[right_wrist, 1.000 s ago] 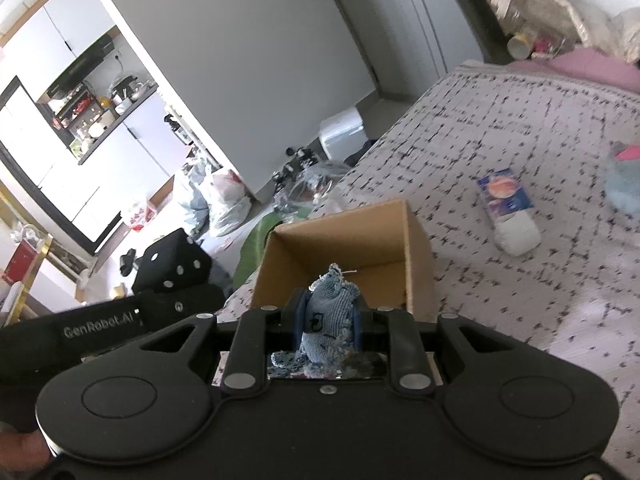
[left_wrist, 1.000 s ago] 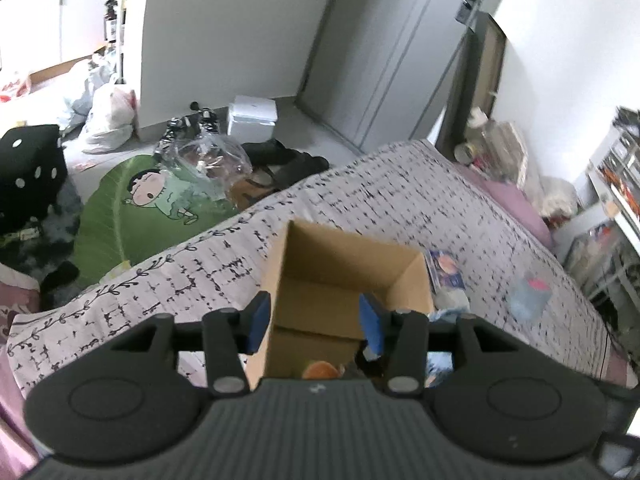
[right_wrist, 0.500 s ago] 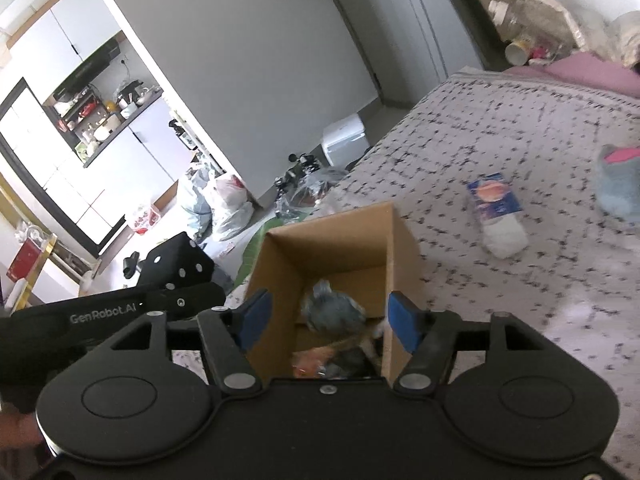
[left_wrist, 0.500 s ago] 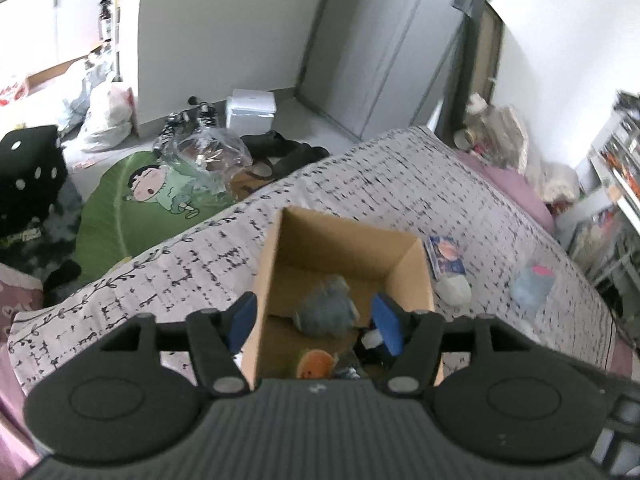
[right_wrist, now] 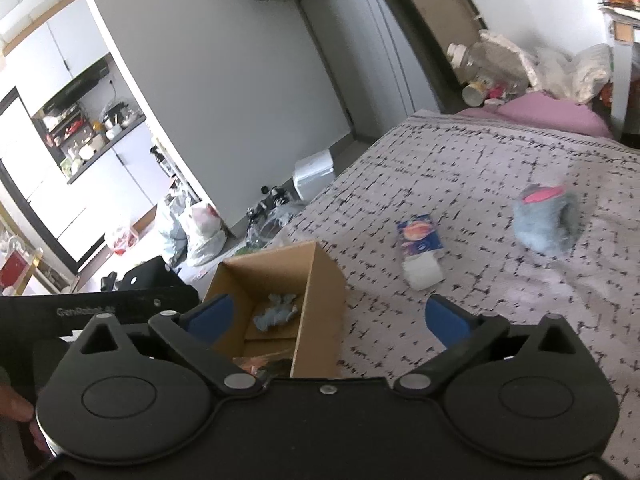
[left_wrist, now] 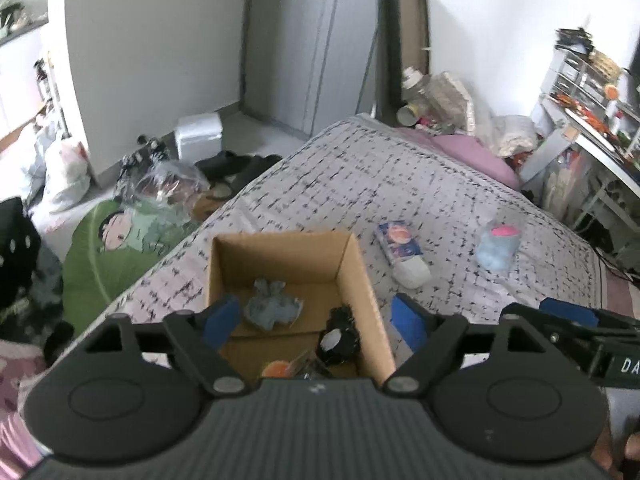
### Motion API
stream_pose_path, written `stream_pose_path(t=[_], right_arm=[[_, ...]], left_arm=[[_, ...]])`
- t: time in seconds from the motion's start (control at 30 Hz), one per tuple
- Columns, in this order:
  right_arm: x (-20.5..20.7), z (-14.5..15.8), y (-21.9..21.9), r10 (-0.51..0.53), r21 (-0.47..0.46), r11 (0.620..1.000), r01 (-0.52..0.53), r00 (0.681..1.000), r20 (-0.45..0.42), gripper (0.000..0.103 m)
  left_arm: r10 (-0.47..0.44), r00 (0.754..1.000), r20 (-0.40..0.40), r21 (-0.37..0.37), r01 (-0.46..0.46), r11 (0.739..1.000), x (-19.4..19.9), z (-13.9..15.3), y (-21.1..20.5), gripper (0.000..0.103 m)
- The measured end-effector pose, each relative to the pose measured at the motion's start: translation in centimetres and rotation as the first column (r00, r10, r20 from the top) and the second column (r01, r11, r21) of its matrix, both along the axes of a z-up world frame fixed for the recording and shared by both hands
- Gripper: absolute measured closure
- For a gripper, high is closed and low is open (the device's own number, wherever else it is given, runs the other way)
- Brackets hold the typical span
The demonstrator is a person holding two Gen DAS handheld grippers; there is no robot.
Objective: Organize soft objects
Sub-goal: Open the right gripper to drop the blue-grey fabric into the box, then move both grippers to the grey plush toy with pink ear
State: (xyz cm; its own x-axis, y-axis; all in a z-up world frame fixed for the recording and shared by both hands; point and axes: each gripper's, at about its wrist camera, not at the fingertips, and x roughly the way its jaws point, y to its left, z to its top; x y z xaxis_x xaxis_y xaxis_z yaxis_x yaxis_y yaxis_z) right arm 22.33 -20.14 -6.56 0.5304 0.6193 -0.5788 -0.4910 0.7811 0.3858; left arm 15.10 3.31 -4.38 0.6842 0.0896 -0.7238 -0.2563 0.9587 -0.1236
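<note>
The tissue pack [right_wrist: 420, 254] lies on the bed [right_wrist: 520, 168] ahead and slightly right of the right tool [right_wrist: 326, 316], its long axis running roughly away from the tool; the right hand looks nearer to it than the left. Both tools, the left tool [left_wrist: 316, 320] too, have just been opening and stand wide, nothing between their pads. The blue soft toy [left_wrist: 272, 306] rests inside the cardboard box [left_wrist: 360, 280]; a blurred grey-blue plush [right_wrist: 546, 220] lies further right. Cluttered bedroom floor beyond.

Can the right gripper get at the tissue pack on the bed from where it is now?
Probably yes. The right gripper is open and empty, and the tissue pack lies flat on the bedspread ahead of it, beside the cardboard box and apart from it, with nothing between.
</note>
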Motion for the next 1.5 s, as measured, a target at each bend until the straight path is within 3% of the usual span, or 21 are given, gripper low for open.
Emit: stream_pose_path(t=[0.17, 0.33, 0.67, 1.27, 1.5], right_arm=[[0.5, 0.3, -1.6, -0.031, 0.020, 0.999, 0.031, 1.000, 0.004, 0.000], [0.9, 0.4, -3.1, -0.058, 0.033, 0.998, 0.058, 0.998, 0.007, 0.000], [2.3, 0.0, -6.2, -0.126, 0.057, 0.990, 0.126, 0.992, -0.005, 0.000], [6.2, -3.1, -10.7, -0.260, 0.069, 0.962, 0.264, 0.964, -0.052, 0.001], [7.8, -4.6, -11.9, -0.269, 0.065, 0.959, 0.275, 0.959, -0.087, 0.019]], left_arm=[[-0.019, 1.000, 0.007, 0.042, 0.018, 0.999, 0.9, 1.2, -1.3, 0.005], [-0.074, 0.997, 0.000, 0.052, 0.074, 0.996, 1.9, 1.8, -2.6, 0.004], [-0.101, 0.995, 0.000, 0.083, 0.101, 0.991, 4.4, 2.6, -4.8, 0.002], [-0.145, 0.989, -0.036, 0.098, 0.148, 0.984, 10.0, 0.8, -8.0, 0.003], [-0.148, 0.987, -0.062, 0.052, 0.151, 0.987, 12.6, -0.9, -8.6, 0.005]])
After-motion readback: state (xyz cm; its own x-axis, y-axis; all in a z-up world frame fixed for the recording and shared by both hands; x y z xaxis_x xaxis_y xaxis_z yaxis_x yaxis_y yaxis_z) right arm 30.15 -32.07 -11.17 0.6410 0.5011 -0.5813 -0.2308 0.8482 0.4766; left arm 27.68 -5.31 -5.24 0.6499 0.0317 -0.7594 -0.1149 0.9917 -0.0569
